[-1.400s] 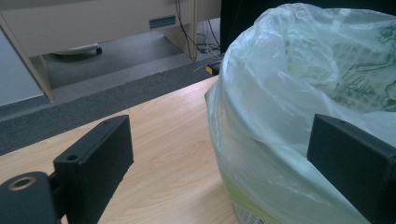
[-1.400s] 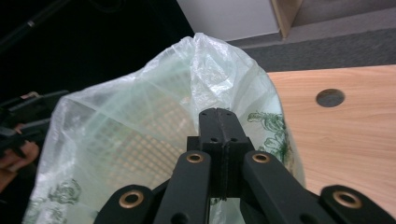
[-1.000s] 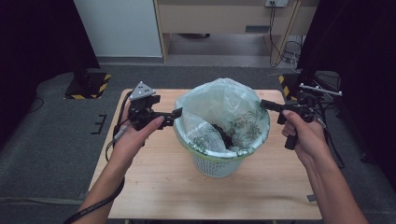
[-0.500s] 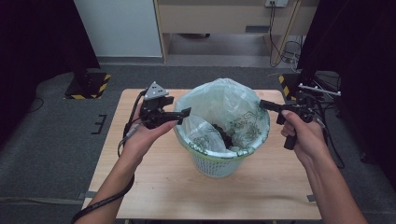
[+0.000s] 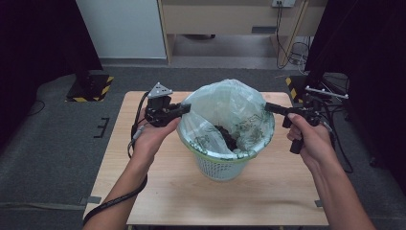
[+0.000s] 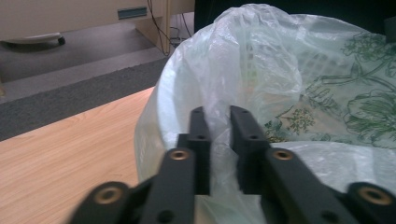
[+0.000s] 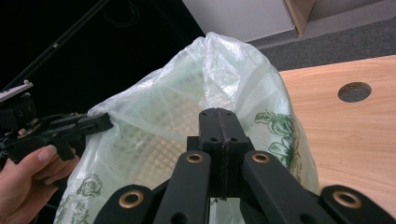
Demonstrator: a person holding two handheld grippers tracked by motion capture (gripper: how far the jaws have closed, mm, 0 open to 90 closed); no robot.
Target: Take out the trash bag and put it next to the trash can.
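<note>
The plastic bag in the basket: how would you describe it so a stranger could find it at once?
On the light wooden table stands a white mesh basket. The thin, translucent plastic bag printed with green flowers lines it and rises above its rim. It is the one soft, crinkled thing there, pinched on both sides by the left gripper and right gripper.

Light wooden bench (image 5: 158, 201) on grey carpet floor (image 5: 52, 148). Black curtains (image 5: 33, 43) both sides. White panel (image 5: 122, 26) and wooden cabinet (image 5: 215, 17) behind; hazard-striped base (image 5: 91, 88) left.

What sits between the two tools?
High view: the bag-lined basket. The left tool and right tool pinch opposite edges of its plastic bag.
</note>
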